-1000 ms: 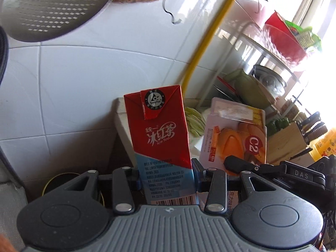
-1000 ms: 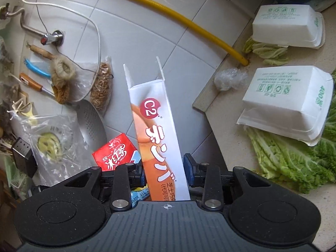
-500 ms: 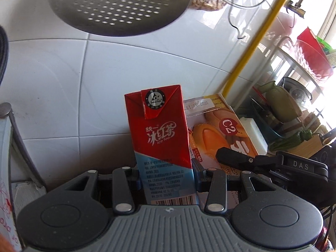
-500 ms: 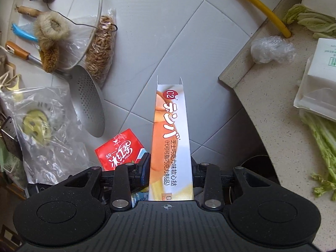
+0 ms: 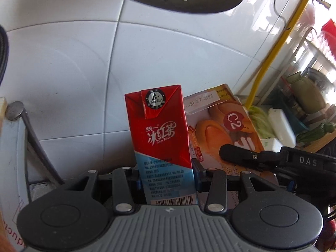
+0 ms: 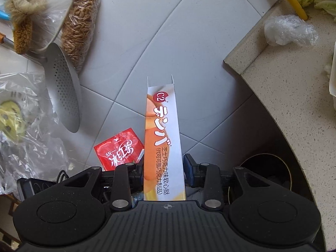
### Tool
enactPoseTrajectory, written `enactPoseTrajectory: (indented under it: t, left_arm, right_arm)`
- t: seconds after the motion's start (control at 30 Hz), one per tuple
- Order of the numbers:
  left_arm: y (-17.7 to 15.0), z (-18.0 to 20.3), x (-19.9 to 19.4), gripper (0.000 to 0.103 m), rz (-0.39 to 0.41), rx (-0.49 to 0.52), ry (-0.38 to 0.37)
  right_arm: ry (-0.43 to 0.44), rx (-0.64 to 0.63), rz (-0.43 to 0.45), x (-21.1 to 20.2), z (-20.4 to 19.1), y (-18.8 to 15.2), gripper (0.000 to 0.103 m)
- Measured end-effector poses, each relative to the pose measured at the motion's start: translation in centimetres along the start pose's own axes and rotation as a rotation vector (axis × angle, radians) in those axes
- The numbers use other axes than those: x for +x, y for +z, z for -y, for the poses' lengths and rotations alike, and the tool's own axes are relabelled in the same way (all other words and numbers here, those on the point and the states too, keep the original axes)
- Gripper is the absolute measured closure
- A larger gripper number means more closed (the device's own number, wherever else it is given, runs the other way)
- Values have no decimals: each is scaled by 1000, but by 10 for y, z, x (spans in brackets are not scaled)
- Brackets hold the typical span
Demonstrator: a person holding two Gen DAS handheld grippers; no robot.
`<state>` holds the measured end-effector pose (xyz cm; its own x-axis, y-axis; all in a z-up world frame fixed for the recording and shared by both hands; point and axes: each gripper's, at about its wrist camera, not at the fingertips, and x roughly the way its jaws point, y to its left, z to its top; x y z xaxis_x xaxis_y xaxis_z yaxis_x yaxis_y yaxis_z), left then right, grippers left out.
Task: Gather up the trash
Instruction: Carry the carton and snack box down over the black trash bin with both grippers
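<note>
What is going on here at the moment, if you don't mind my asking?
A person is collecting trash with two handheld grippers. The left gripper is clamped on a red iced tea carton, and the right gripper on an orange C2 snack box. Both are held up by the tiled wall, with a dark bin below the counter.

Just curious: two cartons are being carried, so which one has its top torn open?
The orange C2 snack box, its end flaps standing open; the red iced tea carton is sealed.
</note>
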<state>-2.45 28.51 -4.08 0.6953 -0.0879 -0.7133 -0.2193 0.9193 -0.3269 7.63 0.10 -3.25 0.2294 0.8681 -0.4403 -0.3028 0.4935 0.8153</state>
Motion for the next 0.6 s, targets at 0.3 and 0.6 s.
enactPoseTrajectory:
  t: [0.3,0.6]
  left_arm:
    - [-13,-6,25,64,-65,-67,94]
    - [-16,-11,60,64,-130,-90,173]
  right_arm:
    - [-46,-29,-107,33,10,8,60]
    - [-104,-41,-187,69,27,10,60]
